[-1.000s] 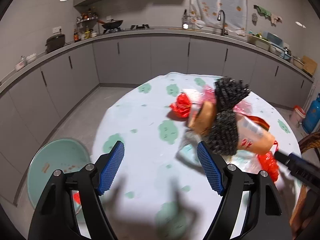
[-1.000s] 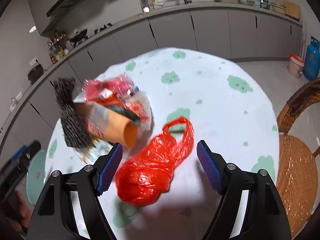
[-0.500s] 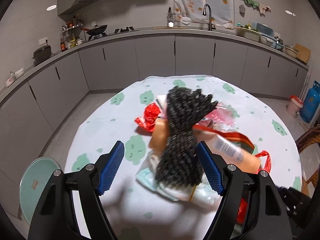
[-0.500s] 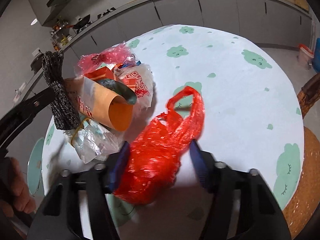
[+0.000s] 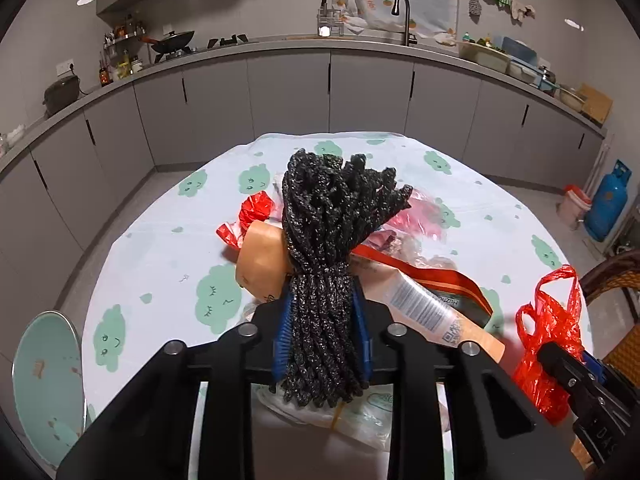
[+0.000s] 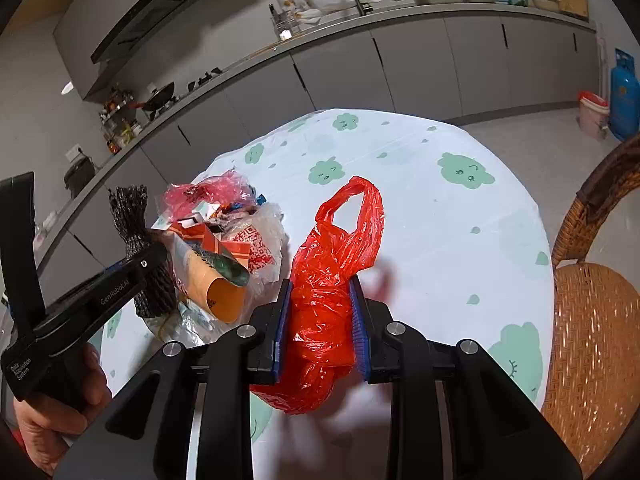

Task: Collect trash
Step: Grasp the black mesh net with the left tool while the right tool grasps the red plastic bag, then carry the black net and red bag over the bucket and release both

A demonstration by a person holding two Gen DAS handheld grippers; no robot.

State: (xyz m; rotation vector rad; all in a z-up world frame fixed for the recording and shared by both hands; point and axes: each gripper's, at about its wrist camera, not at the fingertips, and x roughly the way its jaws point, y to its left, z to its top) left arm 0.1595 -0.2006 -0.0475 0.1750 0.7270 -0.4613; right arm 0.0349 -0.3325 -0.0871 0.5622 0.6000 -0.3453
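The round table [image 6: 440, 208], under a pale cloth printed with green clouds, fills the middle of both views. Its far half and right-hand side are bare cloth, which leaves open room there. The far edge curves clear of the grey cabinet run [image 5: 288, 92], with a strip of floor between them. At the table's right edge stands a wicker chair [image 6: 596, 320], close against the rim. Low at the left edge, beside the table, a pale green round stool or bin top [image 5: 44, 376] shows; which it is cannot be told.

The trash pile [image 6: 224, 240] sits toward the table's left side: clear and pink wrappers, red-printed packets and an orange paper cup [image 6: 218, 292] on its side, mouth toward the camera.

The red plastic bag [image 6: 332, 280] lies just right of the pile, handles pointing to the far edge. The right claw [image 6: 320, 320] has just been closing and now pinches the bag's bunched body between its blue pads.

The black mesh netting [image 5: 328, 264] lies across the top of the pile. The left claw [image 5: 324, 336] has likewise just been closing and now grips the netting at its narrow waist, pads pressed on both sides. A hand [image 6: 52, 408] holds that claw's grip at the lower left.
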